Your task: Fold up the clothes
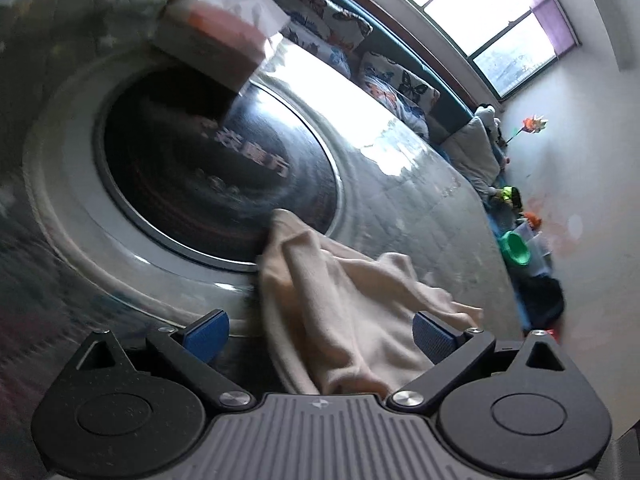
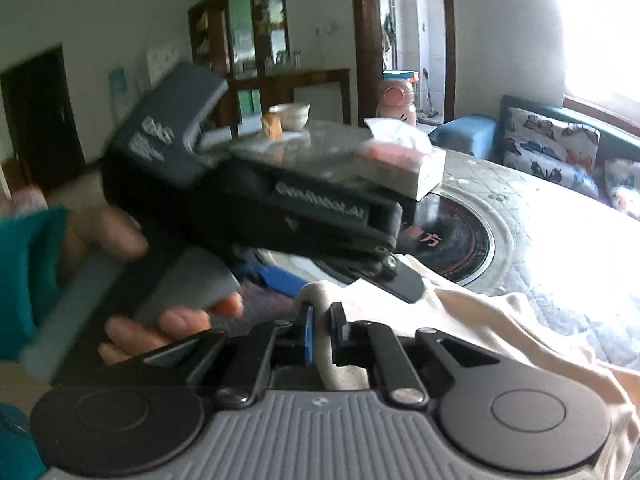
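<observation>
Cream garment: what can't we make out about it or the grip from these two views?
- Cream garment: garment type and full outline unknown; the left wrist view's gripper body covers its near part.
- Right gripper: jaws shut on a fold, but the rest runs off the frame's right edge.
- Left gripper: motion-blurred in the right wrist view.
- Tissue box: print unreadable from blur.

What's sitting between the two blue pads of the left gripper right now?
In the left wrist view, the cream garment lies in the gap of the open left gripper, between its blue pads. Neither pad presses it.
</observation>
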`<move>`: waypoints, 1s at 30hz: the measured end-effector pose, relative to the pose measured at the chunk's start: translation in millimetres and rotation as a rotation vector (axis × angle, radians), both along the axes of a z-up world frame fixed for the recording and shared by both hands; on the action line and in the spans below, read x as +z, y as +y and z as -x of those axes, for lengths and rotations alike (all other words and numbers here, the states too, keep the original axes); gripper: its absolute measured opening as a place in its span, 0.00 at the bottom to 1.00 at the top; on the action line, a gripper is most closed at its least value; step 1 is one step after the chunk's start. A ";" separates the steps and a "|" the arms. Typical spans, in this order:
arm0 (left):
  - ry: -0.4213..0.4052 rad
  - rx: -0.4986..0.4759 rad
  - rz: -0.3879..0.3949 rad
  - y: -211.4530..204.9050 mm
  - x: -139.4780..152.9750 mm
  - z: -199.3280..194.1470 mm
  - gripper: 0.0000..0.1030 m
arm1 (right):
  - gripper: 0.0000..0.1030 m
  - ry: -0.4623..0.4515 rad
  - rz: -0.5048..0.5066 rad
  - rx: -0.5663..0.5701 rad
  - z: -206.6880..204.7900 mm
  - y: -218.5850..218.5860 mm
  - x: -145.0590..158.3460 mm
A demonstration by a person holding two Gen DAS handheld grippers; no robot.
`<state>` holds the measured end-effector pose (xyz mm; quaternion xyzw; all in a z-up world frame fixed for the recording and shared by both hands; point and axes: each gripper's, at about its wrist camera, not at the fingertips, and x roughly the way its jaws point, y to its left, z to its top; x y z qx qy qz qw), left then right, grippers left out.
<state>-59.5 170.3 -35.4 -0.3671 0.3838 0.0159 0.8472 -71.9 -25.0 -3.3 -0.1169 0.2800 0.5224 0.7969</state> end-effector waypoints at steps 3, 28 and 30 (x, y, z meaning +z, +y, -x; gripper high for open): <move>-0.004 -0.021 0.015 -4.8 -0.4 -8.7 0.82 | 0.06 0.014 -0.032 0.004 -0.3 -12.6 5.7; -0.012 -0.122 -0.214 -29.8 -6.4 -17.6 0.23 | 0.47 0.024 0.103 -0.457 -83.3 -135.6 -24.0; -0.011 -0.128 -0.229 -31.1 -5.8 -18.3 0.23 | 0.51 0.037 0.094 -0.462 -86.2 -135.9 -26.5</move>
